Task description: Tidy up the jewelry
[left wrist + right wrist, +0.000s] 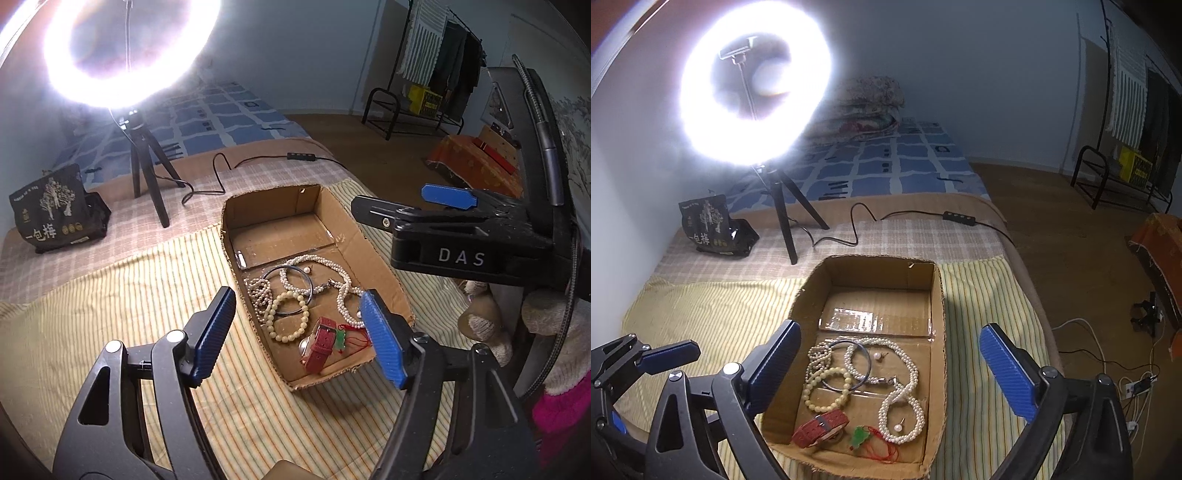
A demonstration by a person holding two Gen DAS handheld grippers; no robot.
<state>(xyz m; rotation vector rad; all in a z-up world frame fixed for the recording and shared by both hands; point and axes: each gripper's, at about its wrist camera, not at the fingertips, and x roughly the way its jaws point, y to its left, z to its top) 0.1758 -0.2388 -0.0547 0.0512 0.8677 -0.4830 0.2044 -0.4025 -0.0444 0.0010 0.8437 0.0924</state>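
Note:
An open cardboard box (384,266) (938,295) lies on a striped cloth on the bed. Inside lie a pearl necklace (340,275) (908,373), a cream bead bracelet (291,317) (827,391), a dark bangle (290,291) (866,360), a red-strap watch (319,345) (820,428), a green pendant on red cord (340,339) (862,435) and pearl earrings (897,426). My left gripper (299,336) is open and empty above the box's near end. My right gripper (890,373) is open and empty above the box; it also shows in the left wrist view (448,195).
A bright ring light on a black tripod (147,173) (783,214) stands behind the box, its cable (221,173) (857,225) trailing across the bed. A dark snack bag (55,210) (709,229) sits at the far left. A clothes rack (424,92) stands across the floor.

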